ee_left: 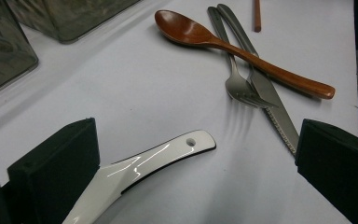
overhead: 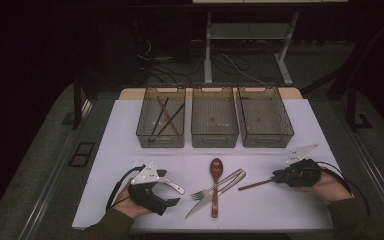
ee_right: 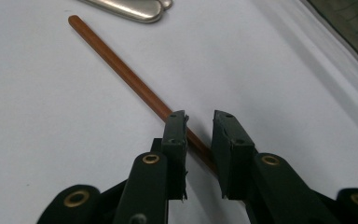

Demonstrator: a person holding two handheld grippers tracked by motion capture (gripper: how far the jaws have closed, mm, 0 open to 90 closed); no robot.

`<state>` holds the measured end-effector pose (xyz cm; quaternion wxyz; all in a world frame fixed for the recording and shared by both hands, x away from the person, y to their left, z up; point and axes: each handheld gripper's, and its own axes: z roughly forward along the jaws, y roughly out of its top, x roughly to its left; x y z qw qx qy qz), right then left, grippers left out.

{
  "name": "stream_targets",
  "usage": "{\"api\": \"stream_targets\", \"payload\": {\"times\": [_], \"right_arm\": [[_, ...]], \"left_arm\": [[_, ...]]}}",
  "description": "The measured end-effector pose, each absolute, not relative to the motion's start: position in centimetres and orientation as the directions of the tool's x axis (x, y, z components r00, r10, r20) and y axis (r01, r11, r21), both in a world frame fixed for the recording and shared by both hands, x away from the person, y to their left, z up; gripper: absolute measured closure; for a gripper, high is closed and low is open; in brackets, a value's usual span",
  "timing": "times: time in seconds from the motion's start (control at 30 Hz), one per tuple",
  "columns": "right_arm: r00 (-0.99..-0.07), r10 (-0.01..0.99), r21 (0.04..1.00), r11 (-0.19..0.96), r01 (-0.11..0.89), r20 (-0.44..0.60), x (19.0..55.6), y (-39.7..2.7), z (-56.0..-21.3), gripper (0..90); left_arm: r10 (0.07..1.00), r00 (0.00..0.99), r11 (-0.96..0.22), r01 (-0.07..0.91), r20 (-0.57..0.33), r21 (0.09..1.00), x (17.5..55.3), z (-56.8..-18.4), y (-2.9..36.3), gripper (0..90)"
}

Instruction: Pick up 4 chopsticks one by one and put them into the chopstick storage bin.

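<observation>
Here, at the lower left of the high view, the left claw point(overhead: 172, 195) rests on the white desk point(overhead: 120, 145) in a hand point(overhead: 130, 205). In the left gripper view its black jaws stand wide apart at the bottom corners, released, with the glossy white handle point(ee_left: 158, 156) of a utensil lying on the desk between them, close to the left jaw; whether it touches that jaw I cannot tell.

Toward the middle of the high view lies a small heap of cutlery: a wooden spoon point(overhead: 215, 182) with its bowl toward the top of the frame, crossing over a metal fork point(overhead: 215, 189) and a knife point(overhead: 202, 202).

Above them, along the far edge of the desk, three smoky clear bins sit side by side. The left bin point(overhead: 160, 117) holds a few thin sticks, crossed; the middle bin point(overhead: 214, 117) and the right bin point(overhead: 264, 117) are next to it.

At the lower right of the high view, the right claw point(overhead: 276, 176) lies low on the desk in the other hand point(overhead: 327, 187), pointing left. A brown chopstick point(ee_right: 121, 60) runs from the upper left of the right gripper view down into the narrow gap between the jaws. The jaws are nearly closed around it with a slim gap visible, so the claw is not yet clenched on it.
</observation>
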<state>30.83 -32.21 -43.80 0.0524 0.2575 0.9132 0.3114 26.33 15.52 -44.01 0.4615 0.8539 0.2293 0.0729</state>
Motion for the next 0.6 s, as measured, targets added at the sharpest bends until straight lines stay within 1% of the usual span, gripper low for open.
{"api": "stream_targets", "payload": {"times": [0.13,0.2,0.23,0.3,0.33,0.37,0.6], "right_arm": [[-0.869,0.492,0.600,0.680,0.421,0.053,30.51,-32.17,-43.85,74.6],[-0.875,0.481,0.596,0.690,0.411,0.047,30.46,-32.01,-44.00,71.1],[-0.877,0.478,0.594,0.693,0.409,0.047,30.46,-31.94,-44.03,71.0],[-0.876,0.478,0.595,0.689,0.414,0.056,30.53,-31.98,-44.01,73.7],[-0.877,0.476,0.606,0.680,0.412,0.062,30.55,-32.10,-43.95,77.5],[-0.878,0.473,0.606,0.678,0.416,0.074,30.56,-32.15,-43.86,77.8],[-0.887,0.459,0.597,0.696,0.399,0.057,30.10,-31.97,-43.75,78.8]], "left_arm": [[0.458,0.885,-0.469,0.325,-0.089,0.821,26.32,-44.02,15.51,0.0],[0.457,0.885,-0.470,0.325,-0.090,0.821,26.35,-44.06,15.48,0.0],[0.458,0.884,-0.468,0.328,-0.092,0.821,26.34,-44.08,15.44,0.0],[0.454,0.886,-0.471,0.324,-0.090,0.820,26.31,-44.05,15.45,0.0],[0.456,0.885,-0.468,0.326,-0.091,0.821,26.29,-44.03,15.45,0.0],[0.456,0.885,-0.470,0.325,-0.090,0.821,26.29,-44.02,15.47,0.0],[0.455,0.886,-0.471,0.325,-0.090,0.820,26.29,-44.02,15.48,0.0]]}}
